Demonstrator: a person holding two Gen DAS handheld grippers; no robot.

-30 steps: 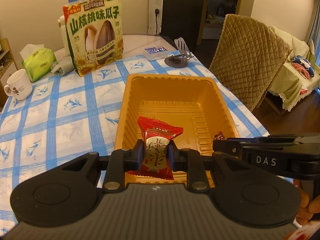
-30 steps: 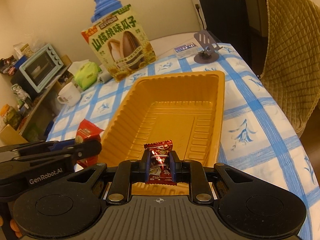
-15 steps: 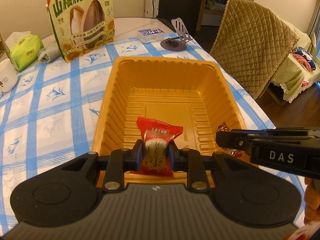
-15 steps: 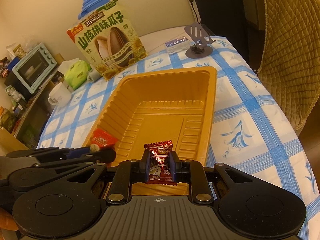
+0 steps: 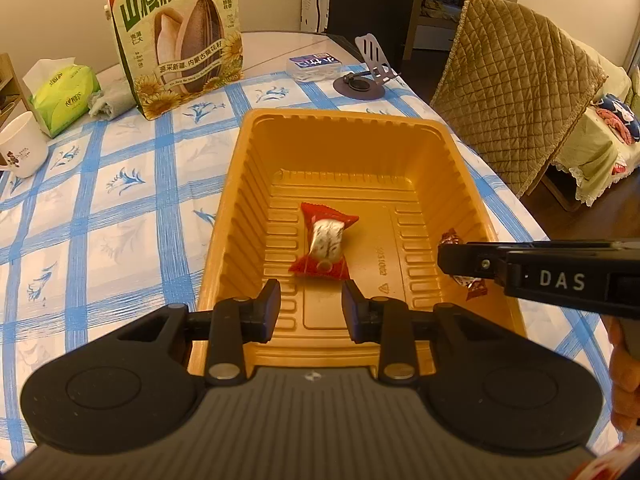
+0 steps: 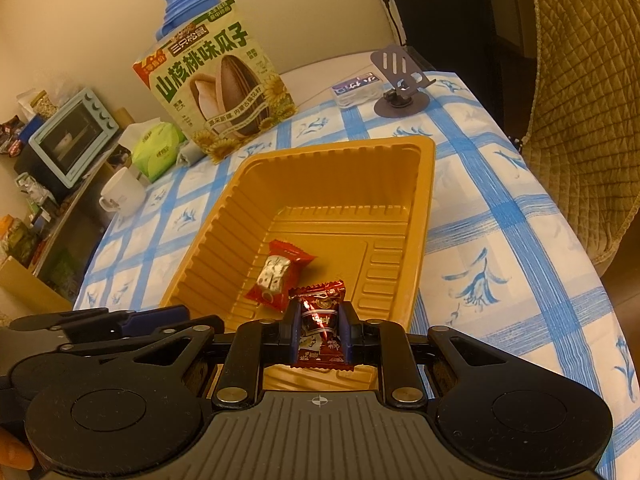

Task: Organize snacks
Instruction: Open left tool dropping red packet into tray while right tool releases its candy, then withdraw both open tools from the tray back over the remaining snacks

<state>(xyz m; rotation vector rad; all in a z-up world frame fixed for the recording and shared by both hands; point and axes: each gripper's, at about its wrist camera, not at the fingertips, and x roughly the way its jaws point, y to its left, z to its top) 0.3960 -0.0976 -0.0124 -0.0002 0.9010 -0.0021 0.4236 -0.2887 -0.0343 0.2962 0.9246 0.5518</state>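
1. The left hand-held gripper [image 5: 311, 304], jaws just parted and empty, hangs above the orange tray [image 5: 344, 120]; the red candy [image 5: 324, 244] lies just ahead inside.
2. The right hand-held gripper [image 6: 320, 334] clamps a dark-red candy [image 6: 320, 328] over the tray's near end.

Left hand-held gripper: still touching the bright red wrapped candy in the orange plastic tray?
Apart. The left wrist view shows the left hand-held gripper, jaws just opened, empty; the bright red wrapped candy lies on the orange plastic tray floor beyond them.
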